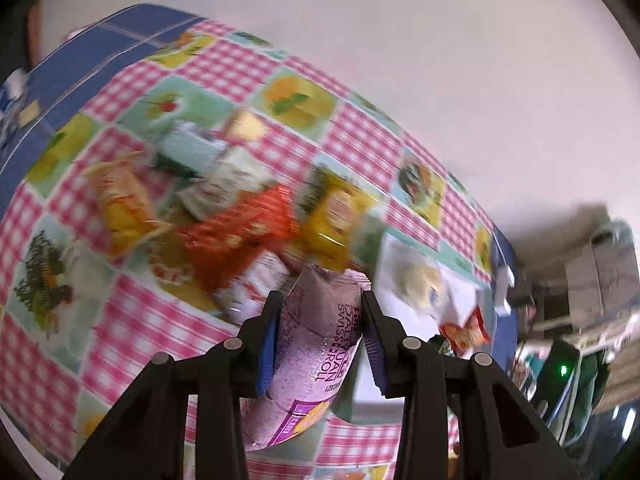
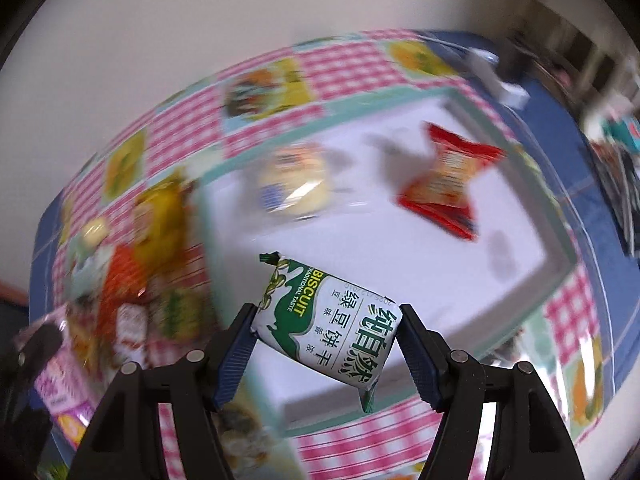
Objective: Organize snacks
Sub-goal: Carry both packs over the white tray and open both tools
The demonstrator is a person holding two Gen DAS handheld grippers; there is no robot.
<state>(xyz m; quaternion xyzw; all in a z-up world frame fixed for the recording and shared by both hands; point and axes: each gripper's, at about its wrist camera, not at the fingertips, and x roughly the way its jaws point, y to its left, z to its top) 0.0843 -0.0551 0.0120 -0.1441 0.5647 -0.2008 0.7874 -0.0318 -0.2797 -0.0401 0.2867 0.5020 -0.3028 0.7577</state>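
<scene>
Left gripper [image 1: 320,320] clamped on a pink roll [image 1: 310,344], lifted clear of the snack pile [image 1: 224,216] beyond the fingertips. Label reads "SWISS ROLL". Right gripper [image 2: 326,334] clamped on a green-white biscuit pack [image 2: 326,330], marked "BISCUIT, TRADITIONAL TASTE". Carrying step, seemingly; next likely lowering each into the white tray [image 2: 554,258] ahead, then releasing.

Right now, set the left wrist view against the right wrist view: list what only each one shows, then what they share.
Only the left wrist view: the left gripper closed on a pink Swiss roll, and a yellow packet.

Only the right wrist view: the right gripper closed on a green biscuit pack, held over the tray.

Both: the checked tablecloth, the snack pile, and the white tray holding a round bun and a red packet.
</scene>
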